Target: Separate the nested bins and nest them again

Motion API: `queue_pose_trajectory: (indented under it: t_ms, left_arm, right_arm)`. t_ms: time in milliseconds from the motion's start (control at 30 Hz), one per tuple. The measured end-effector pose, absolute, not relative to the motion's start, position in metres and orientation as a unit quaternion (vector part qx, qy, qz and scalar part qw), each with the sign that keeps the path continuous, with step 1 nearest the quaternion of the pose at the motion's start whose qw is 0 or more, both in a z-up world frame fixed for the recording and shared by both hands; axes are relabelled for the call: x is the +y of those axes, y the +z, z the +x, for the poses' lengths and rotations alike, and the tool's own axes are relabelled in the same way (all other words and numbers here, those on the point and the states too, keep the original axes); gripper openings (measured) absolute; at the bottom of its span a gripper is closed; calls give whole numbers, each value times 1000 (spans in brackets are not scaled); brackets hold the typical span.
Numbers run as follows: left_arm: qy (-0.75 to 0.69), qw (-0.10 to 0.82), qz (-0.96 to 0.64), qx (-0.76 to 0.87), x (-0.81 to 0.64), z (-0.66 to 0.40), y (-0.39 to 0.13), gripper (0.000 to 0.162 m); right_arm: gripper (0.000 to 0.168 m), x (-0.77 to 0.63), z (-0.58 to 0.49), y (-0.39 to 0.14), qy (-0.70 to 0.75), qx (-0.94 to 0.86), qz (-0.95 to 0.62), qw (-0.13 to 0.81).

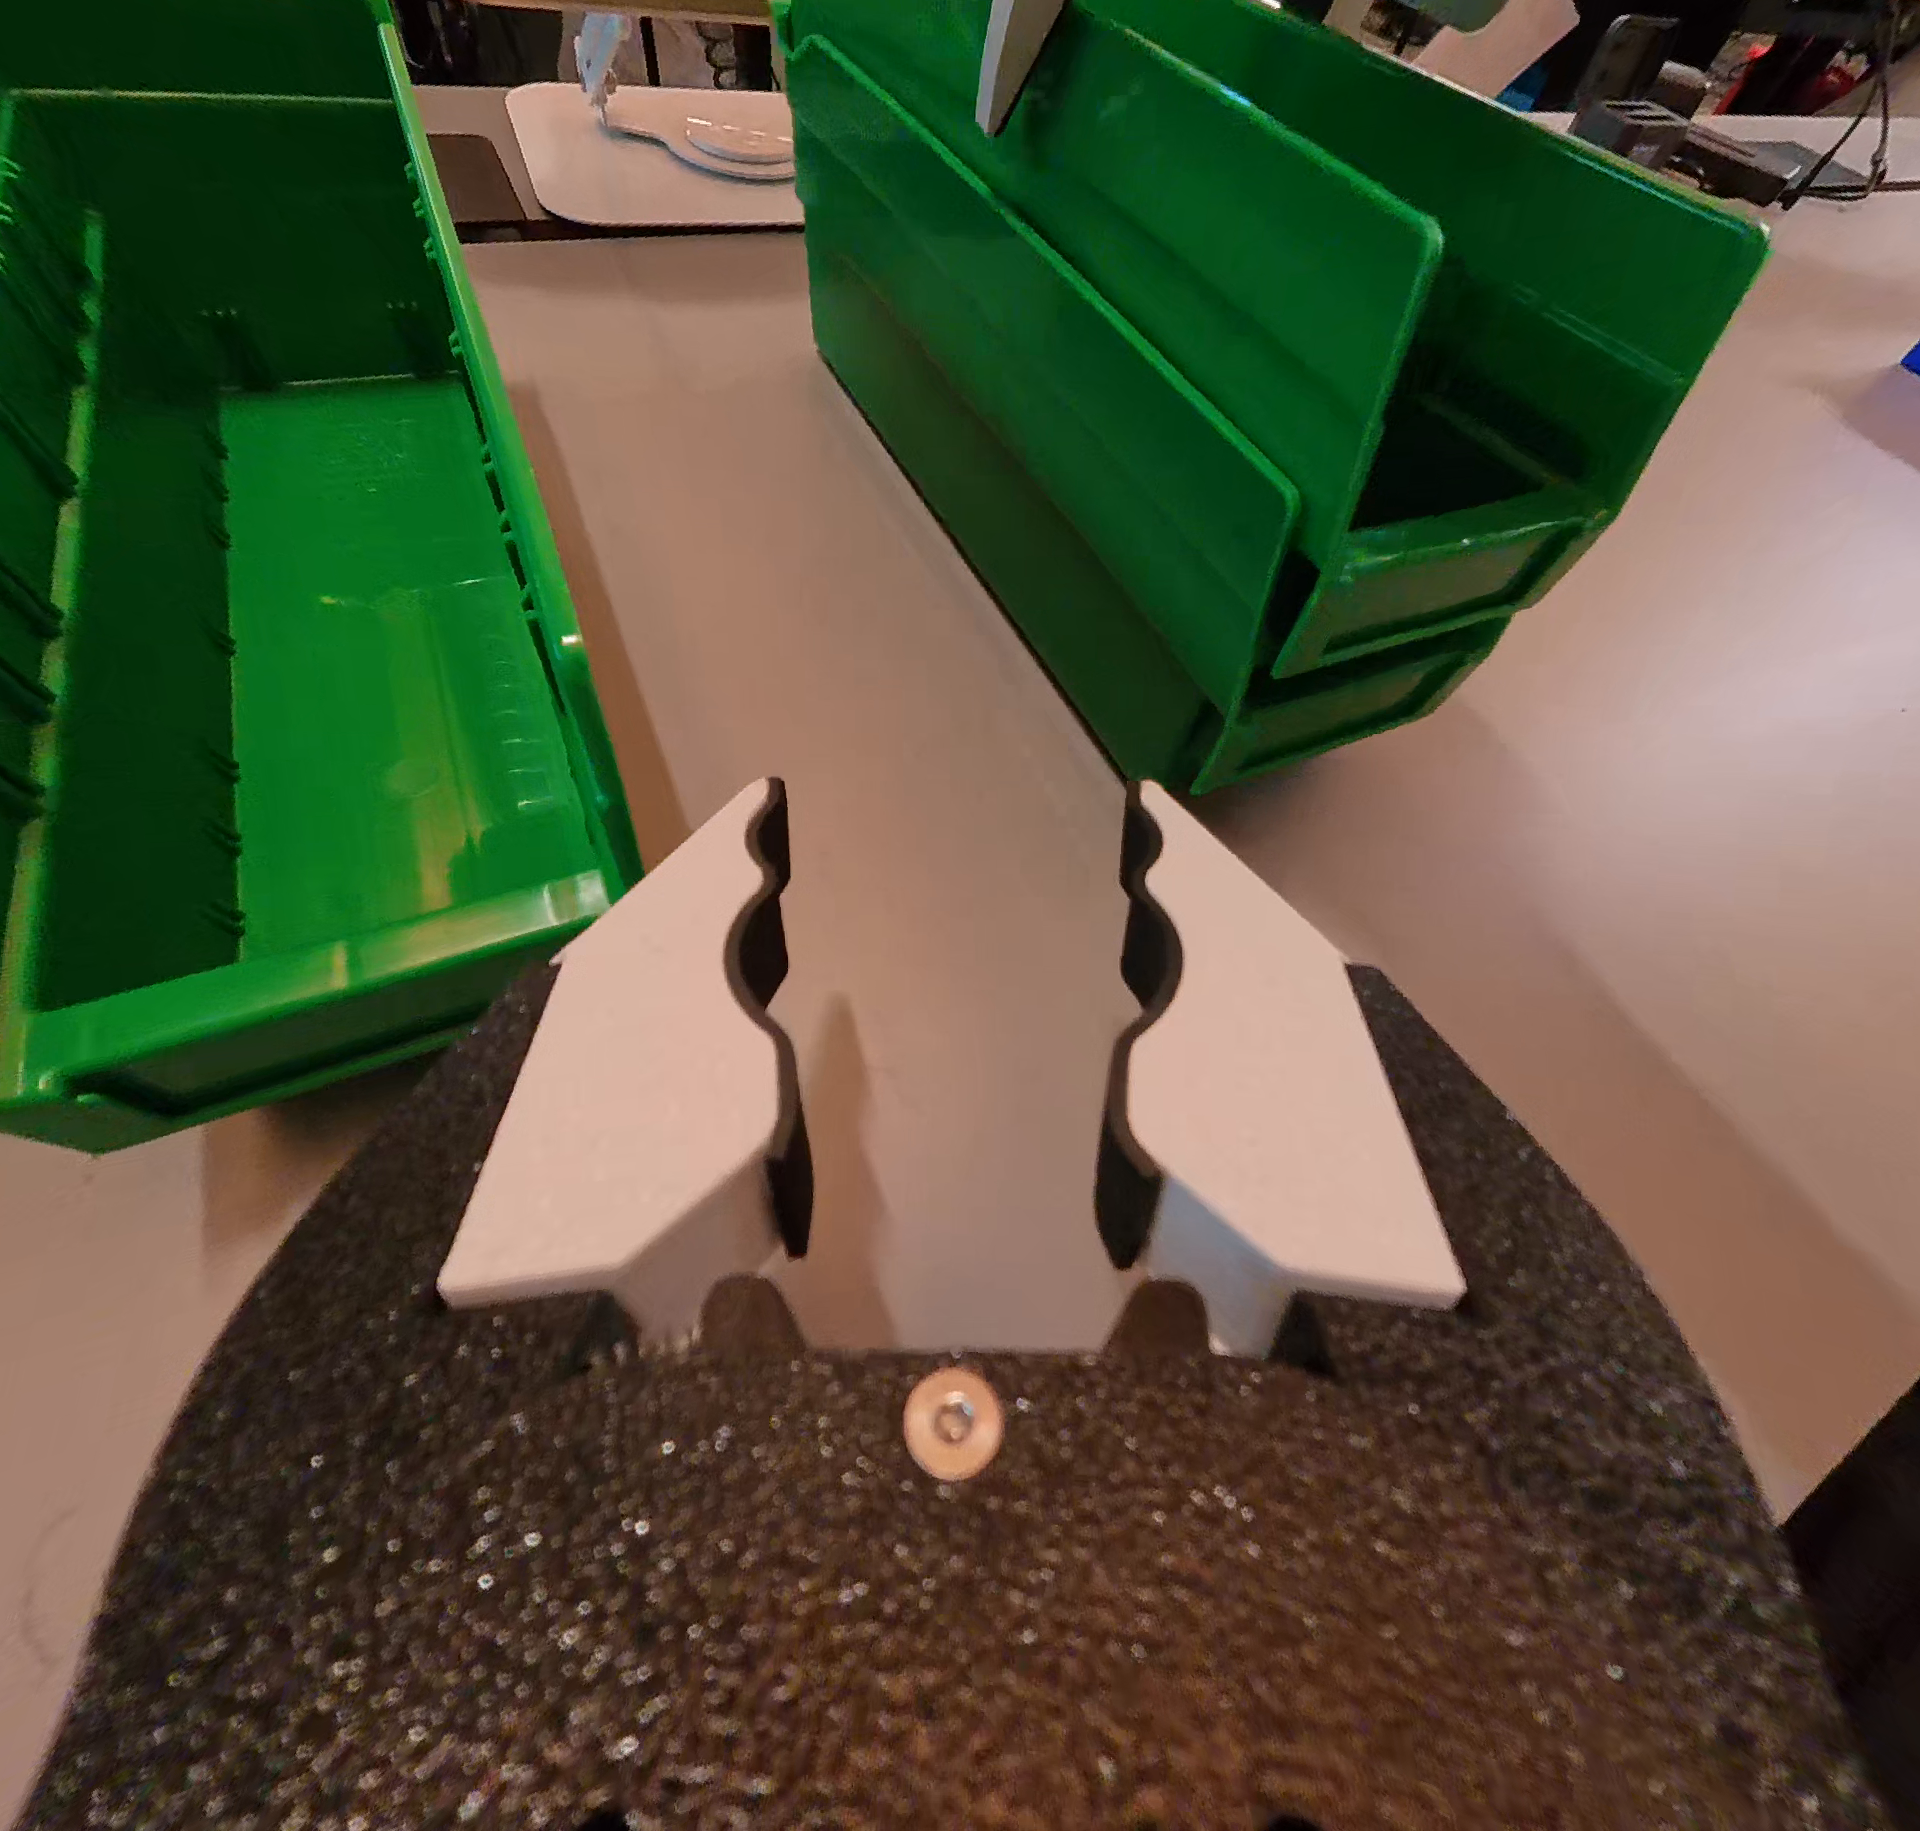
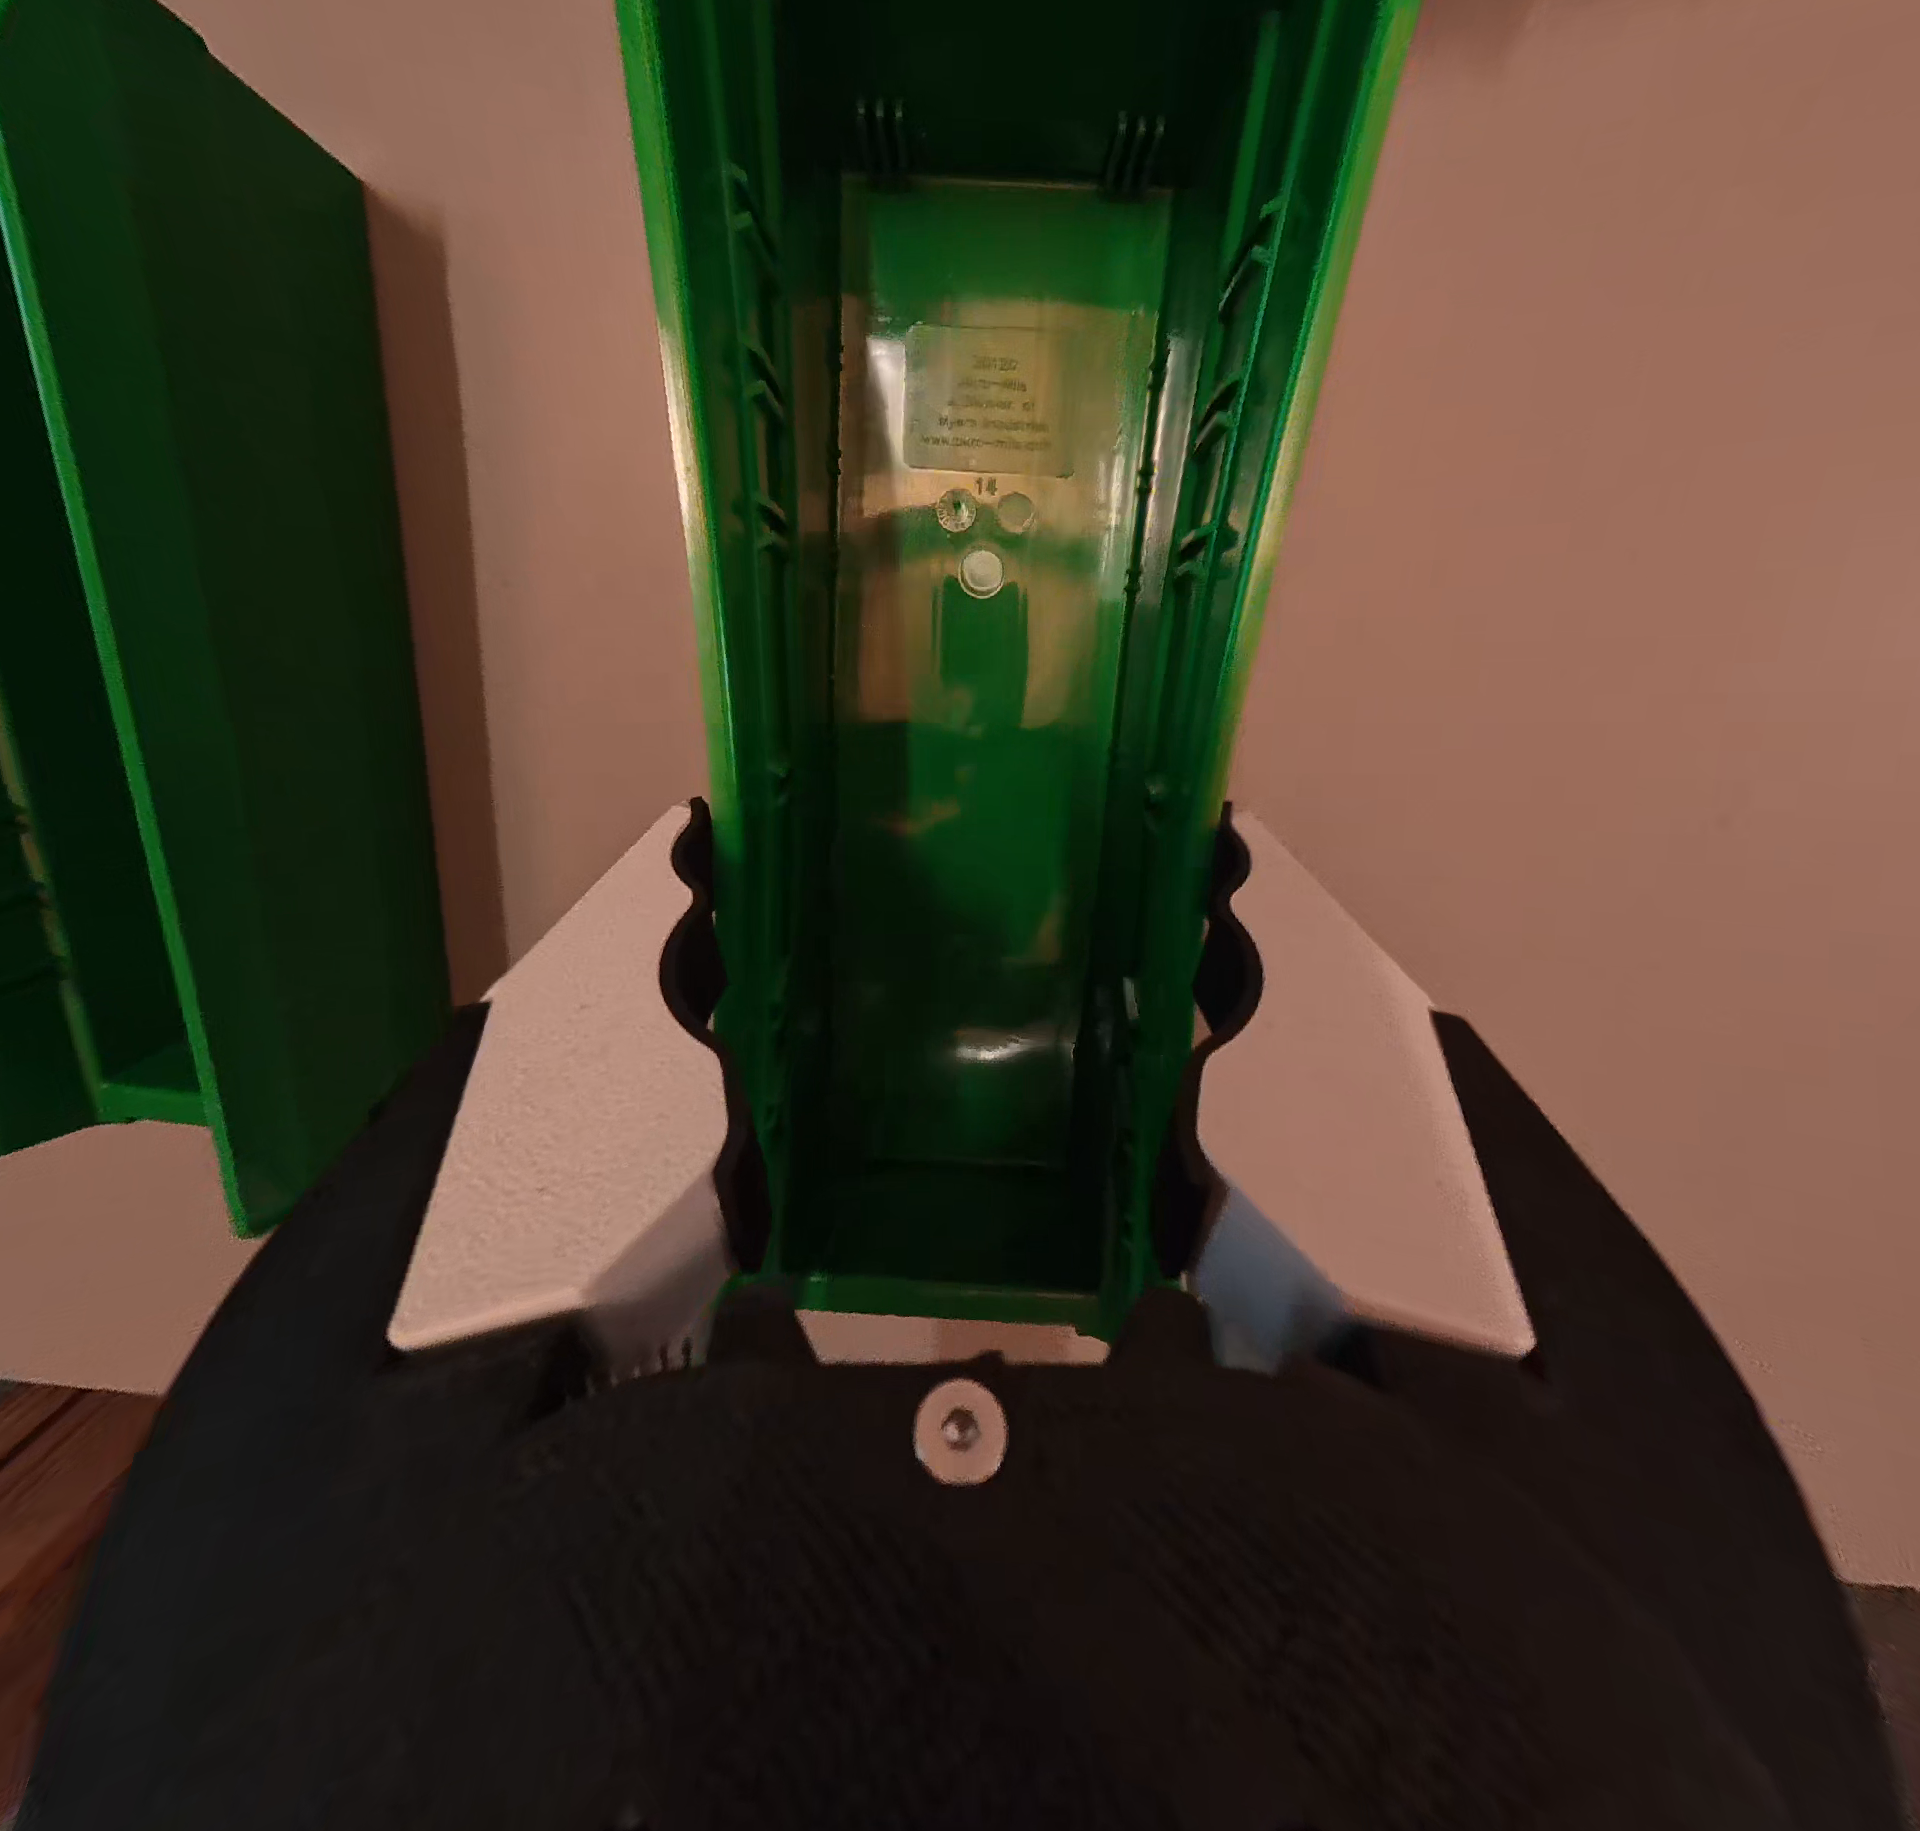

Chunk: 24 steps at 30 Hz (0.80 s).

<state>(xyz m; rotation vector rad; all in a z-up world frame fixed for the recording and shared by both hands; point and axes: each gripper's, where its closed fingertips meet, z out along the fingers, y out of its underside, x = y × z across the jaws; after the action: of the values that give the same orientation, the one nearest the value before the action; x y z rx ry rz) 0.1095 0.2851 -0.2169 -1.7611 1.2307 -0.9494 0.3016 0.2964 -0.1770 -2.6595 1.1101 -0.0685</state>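
Three green plastic bins are on the pale table (image 1: 727, 534). One bin (image 1: 312, 586) lies alone at the left, open side up; it also shows at the left of the right wrist view (image 2: 208, 638). At the right, an inner bin (image 1: 1122, 399) sits partly raised inside an outer bin (image 1: 1351, 721). My right gripper (image 2: 966, 825) is shut on the inner bin (image 2: 987, 638), one finger outside each long side wall; one of its fingers (image 1: 1023, 25) shows at the top of the left wrist view. My left gripper (image 1: 956, 794) is open and empty above the table between the bins.
A white stand base (image 1: 665, 150) lies at the back of the table behind the bins. Dark devices with a cable (image 1: 1714, 150) sit at the back right. A blue object (image 1: 1910, 358) shows at the right edge.
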Motion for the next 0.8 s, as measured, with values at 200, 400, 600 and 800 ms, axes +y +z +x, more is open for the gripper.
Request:
queue_pose_trajectory:
  t_ms: [200,400,600,800]
  left_arm:
    - [-374,384,-694,481,287,109,-218,62]
    - [-373,380,-696,482,287,109,-220,62]
    - [-369,380,-693,490,285,109,-220,61]
    - [-373,376,-697,484,290,105,-218,60]
  right_arm:
    - [90,300,305,-158,-32,384,-911,145]
    - [90,301,309,-130,-52,377,-910,164]
    - [92,299,312,-110,-39,385,-905,178]
    - [93,282,340,-40,-46,392,-896,203]
